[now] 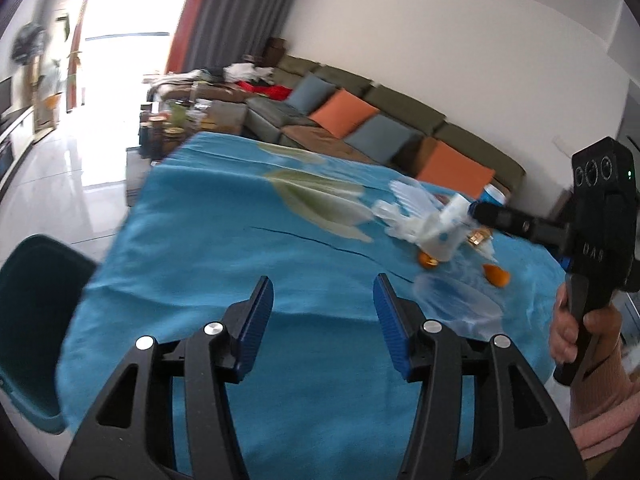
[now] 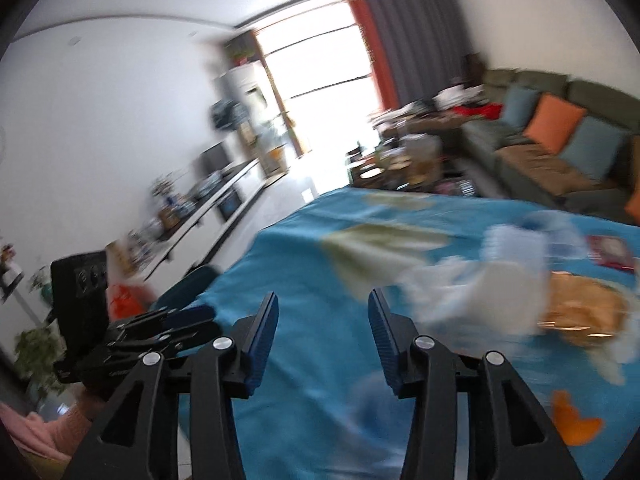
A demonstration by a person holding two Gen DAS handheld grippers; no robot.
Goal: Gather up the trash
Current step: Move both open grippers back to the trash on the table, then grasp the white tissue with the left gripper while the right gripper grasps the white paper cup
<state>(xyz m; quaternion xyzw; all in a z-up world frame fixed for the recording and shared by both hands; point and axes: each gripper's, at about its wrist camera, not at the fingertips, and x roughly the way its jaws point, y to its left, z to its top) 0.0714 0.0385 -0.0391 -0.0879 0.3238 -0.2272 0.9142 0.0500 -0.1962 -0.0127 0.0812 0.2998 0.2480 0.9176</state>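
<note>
A worktop (image 1: 224,248) draped in blue cloth is seen in a living room with a green sofa (image 1: 360,120). Blurred white wrappers (image 1: 424,220) and orange peel (image 1: 496,274) are piled at its right side. The left gripper (image 1: 323,312) and right gripper (image 2: 323,320) are held over the cloth, fingers apart, gripping nothing.

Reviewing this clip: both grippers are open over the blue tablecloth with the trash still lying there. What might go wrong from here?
The right gripper view is motion-blurred, so a grab at the white plastic pile may miss. The loose tablecloth could get pinched along with thin trash. The orange peel lies near the table's edge and might be knocked off. The left gripper holds nothing.
</note>
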